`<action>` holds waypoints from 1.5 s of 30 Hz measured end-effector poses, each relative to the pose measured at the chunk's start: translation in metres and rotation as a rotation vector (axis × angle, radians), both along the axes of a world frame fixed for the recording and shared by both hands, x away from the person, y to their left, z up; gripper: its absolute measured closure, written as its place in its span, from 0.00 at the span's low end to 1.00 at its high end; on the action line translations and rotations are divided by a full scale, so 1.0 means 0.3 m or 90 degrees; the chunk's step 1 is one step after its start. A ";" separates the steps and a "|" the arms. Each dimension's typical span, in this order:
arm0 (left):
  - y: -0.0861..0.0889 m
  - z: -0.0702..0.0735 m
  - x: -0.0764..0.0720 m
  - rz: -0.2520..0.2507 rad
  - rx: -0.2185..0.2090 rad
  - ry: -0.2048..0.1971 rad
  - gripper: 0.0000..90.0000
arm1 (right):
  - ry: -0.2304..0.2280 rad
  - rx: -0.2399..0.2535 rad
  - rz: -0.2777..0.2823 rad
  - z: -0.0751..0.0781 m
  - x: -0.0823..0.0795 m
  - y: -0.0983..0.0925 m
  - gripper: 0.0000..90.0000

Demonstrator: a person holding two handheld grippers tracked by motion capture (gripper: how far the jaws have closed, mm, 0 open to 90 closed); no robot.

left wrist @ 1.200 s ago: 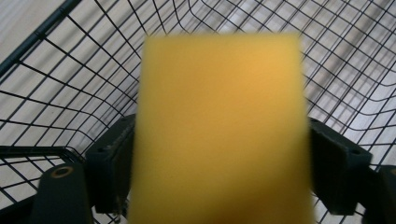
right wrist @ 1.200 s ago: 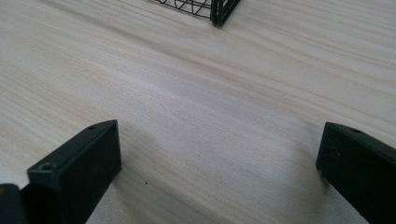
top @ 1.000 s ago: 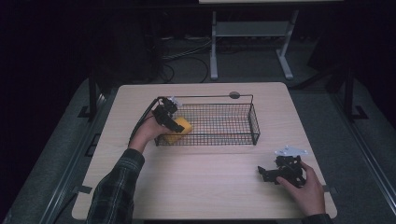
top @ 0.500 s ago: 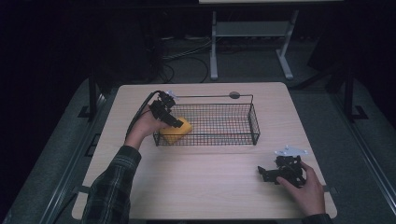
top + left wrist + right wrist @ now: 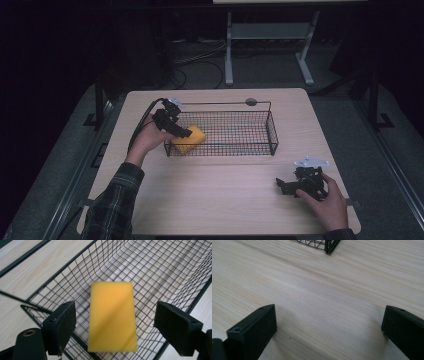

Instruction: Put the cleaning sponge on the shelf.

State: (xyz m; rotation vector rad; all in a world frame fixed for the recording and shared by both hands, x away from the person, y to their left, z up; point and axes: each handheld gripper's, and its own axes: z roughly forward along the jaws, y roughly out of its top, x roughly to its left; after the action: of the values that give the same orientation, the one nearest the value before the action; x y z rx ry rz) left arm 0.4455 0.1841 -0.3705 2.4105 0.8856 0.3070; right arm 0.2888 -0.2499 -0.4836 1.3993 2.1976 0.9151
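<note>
At the basket's left end, the yellow sponge (image 5: 112, 317) lies on the wire basket (image 5: 270, 131) floor, free of the left gripper (image 5: 181, 132), whose jaws stand wide above it; placement looks done; withdrawal remains; the right gripper (image 5: 283, 186) rests wide open on the table (image 5: 215, 200).

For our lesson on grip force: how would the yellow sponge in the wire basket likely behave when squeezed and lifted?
The yellow sponge looks like soft foam, so it would probably compress between jaws and weigh little. Flat and rectangular, it seems unlikely to roll in the wire basket.
</note>
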 end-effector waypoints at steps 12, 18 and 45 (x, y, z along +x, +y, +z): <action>0.064 0.004 -0.098 0.011 -0.019 -0.031 0.19 | 0.000 0.000 0.000 0.000 0.000 0.000 0.00; 0.086 0.010 -0.156 0.013 -0.031 -0.047 0.19 | 0.001 0.000 0.000 0.000 0.000 0.000 0.00; 0.178 -0.071 -0.421 0.044 -0.044 -0.107 0.19 | 0.000 0.000 0.000 0.000 0.000 0.000 0.00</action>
State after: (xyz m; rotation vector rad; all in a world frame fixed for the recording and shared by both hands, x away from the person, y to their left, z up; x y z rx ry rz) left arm 0.3192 0.2374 -0.3917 2.2573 0.8890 0.4894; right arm 0.2887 -0.2498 -0.4836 1.4004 2.1976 0.9143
